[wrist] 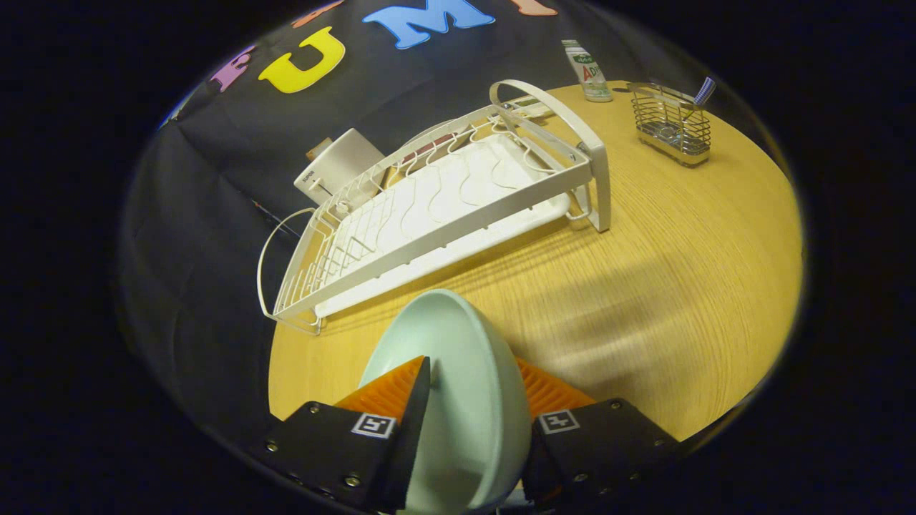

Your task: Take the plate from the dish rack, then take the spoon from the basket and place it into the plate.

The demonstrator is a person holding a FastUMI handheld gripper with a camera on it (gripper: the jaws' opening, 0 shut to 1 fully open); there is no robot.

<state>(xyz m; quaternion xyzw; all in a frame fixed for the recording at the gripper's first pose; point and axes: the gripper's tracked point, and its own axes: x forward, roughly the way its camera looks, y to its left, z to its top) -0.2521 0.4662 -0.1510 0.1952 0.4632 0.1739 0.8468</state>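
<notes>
Holding: my tongs (465, 400) are clenched on the plate (458, 372), one orange finger (390, 390) pressed on its inner face and the other finger (547, 393) on its back.
Plate: pale green, standing on edge between my two fingers, its hollow side turned toward the left one; its upper rim reaches out ahead of my fingertips, over the desk (680, 272).
Plate and rack: the plate is out of the dish rack (436, 207) and apart from it; the rack lies just beyond the plate's top edge.
Dish rack: white wire frame over a white drip tray, standing on the wooden desk with one end close to the desk's edge; its wire slots are bare where I can see them.
Behind the rack: a white box-like container (336, 168) sits against the black cloth wall, touching or nearly touching the rack's far side; I cannot tell which.
Basket: a small metal wire basket (673, 129) stands on the desk well beyond my fingers, apart from the rack's far end.
Spoon: a handle with a blue-and-white striped tip (703, 91) sticks up out of the basket, leaning toward its far corner; I take this for the spoon, its bowl hidden inside.
Bottle: a small white bottle (588, 71) with a green label stands upright near the desk's far edge, between the rack's end and the basket.
</notes>
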